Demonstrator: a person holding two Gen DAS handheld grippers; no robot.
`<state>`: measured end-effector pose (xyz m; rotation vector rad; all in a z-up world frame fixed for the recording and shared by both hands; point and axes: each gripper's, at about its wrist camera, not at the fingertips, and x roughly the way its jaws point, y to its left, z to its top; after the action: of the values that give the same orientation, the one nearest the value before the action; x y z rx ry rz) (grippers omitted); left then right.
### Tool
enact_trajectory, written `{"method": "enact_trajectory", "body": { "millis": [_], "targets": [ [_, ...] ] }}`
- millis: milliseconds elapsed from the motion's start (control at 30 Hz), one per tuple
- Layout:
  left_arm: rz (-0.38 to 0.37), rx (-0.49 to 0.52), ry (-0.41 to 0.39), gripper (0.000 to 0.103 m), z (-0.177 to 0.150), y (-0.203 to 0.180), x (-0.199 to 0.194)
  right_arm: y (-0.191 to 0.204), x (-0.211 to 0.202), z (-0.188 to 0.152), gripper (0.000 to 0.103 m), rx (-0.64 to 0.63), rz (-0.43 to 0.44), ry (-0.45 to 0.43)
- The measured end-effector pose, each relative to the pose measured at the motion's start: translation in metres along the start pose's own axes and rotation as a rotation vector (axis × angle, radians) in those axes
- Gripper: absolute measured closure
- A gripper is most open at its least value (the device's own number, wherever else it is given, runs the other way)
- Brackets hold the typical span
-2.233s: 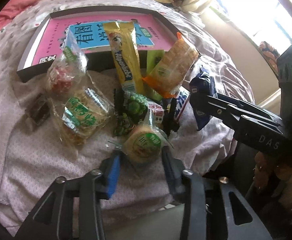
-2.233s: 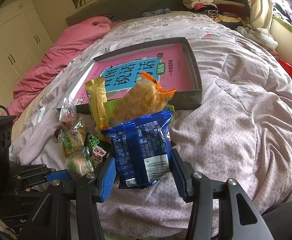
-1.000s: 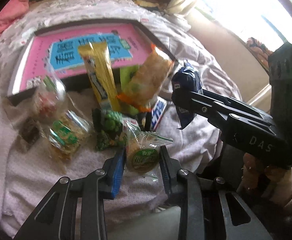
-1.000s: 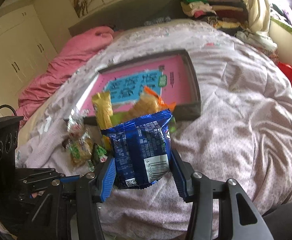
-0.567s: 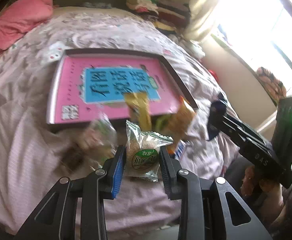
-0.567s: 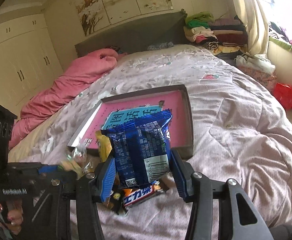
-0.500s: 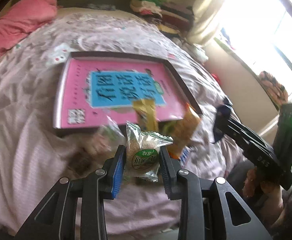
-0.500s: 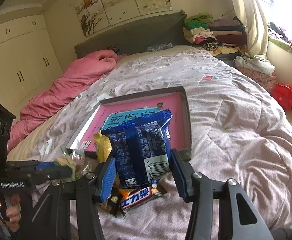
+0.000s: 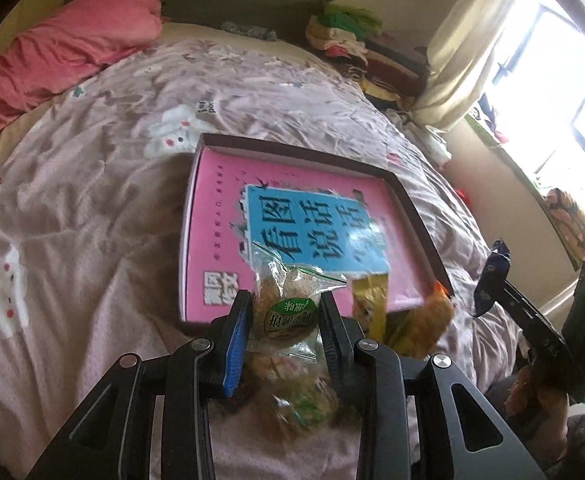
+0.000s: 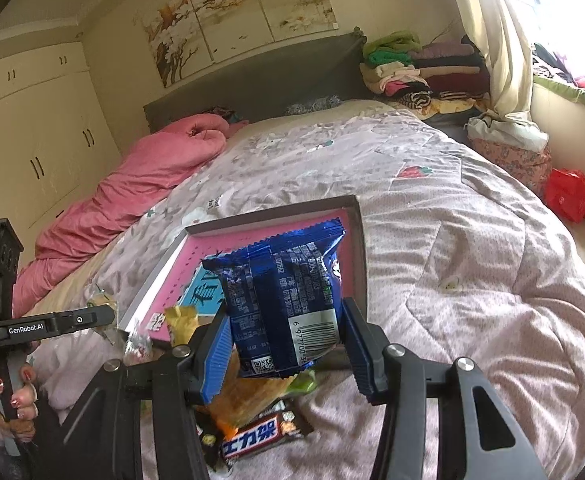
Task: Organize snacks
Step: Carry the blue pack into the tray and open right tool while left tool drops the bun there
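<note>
My left gripper is shut on a clear-wrapped round cake with a green label, held above the snack pile near the front edge of the pink-lined tray. My right gripper is shut on a blue snack packet, held up in front of the tray. The right gripper with the blue packet also shows at the right of the left wrist view. A yellow wafer bar, an orange cracker pack and a chocolate bar lie on the bedspread below.
The tray lies on a pinkish-grey bedspread. A pink duvet is bunched at the far left. Folded clothes are stacked by the headboard. A curtain and window are on the right. A red bag lies beside the bed.
Both grippers closed on their snacks, lifted them off the pile and rose, now tilted up toward the tray. The pile has dropped low in both views.
</note>
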<state>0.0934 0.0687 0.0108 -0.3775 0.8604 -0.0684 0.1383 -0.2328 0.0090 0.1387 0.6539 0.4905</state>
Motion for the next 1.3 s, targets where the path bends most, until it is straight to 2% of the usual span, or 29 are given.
{"method": "enact_trajectory", "body": {
  "millis": [333,700,1033,1300],
  "targets": [
    [0.026,-0.01,-0.02,0.068,0.016,0.008,0.015,-0.011,0.014,0.016,0.052,0.001,-0.023,-0.022],
    [0.061,-0.017,-0.013,0.068,0.024,0.013,0.037,-0.013,0.035,0.023,0.051,-0.009,-0.029,0.005],
    [0.073,-0.029,0.023,0.068,0.022,0.021,0.055,-0.018,0.061,0.028,0.051,0.009,-0.019,0.063],
    [0.078,-0.022,0.042,0.068,0.02,0.022,0.064,-0.02,0.083,0.021,0.051,0.019,-0.015,0.149]
  ]
}}
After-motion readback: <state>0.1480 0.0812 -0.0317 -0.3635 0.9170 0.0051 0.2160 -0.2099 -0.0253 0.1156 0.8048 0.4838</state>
